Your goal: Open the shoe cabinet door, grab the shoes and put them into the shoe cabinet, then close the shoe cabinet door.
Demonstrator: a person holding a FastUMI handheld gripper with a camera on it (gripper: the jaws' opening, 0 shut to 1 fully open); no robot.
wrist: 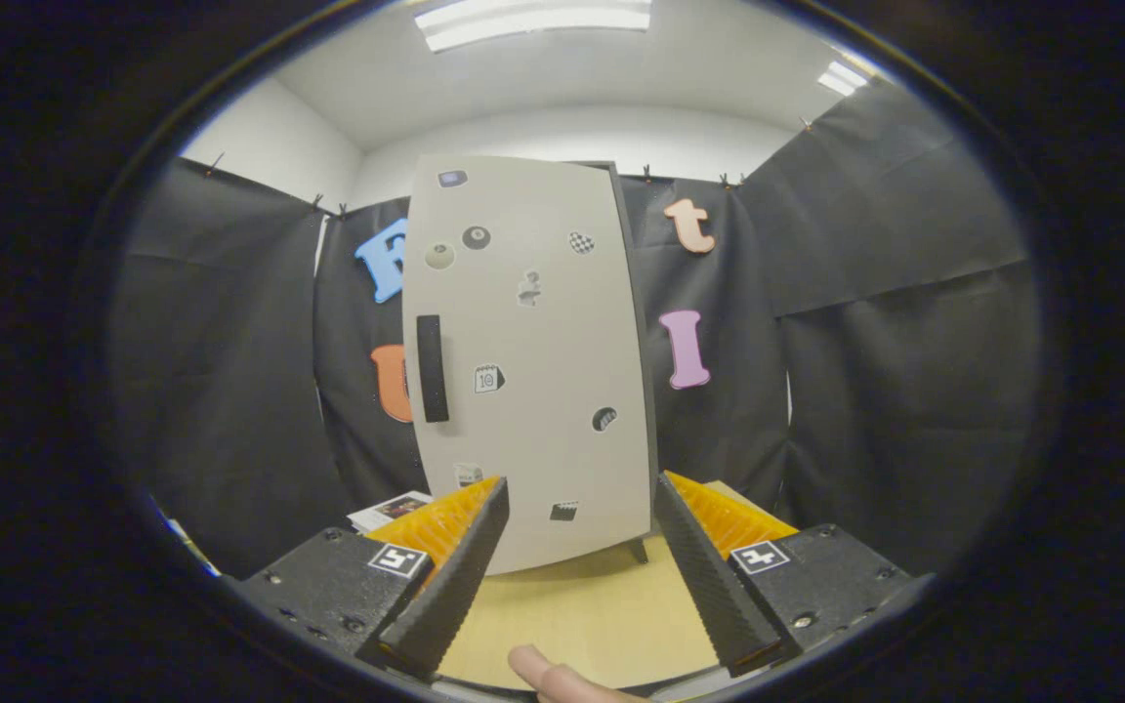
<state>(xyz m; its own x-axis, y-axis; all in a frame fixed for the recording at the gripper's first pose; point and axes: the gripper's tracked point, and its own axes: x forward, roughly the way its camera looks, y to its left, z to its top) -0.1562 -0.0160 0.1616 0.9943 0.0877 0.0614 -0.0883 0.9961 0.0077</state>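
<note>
Cabinet door stickers too small to tell; lower corners behind tongs.

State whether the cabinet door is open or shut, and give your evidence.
Shut: the door covers the cabinet front, handle untouched. The tongs are open, short of it.

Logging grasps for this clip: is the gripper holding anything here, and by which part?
Nothing is held. The gripper has its jaws open with only bare table between them; the cabinet door stands beyond, untouched.

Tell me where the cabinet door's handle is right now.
In the gripper view, the black handle runs upright near the left edge of the shut cabinet door, beyond the open gripper and above its left finger.
</note>
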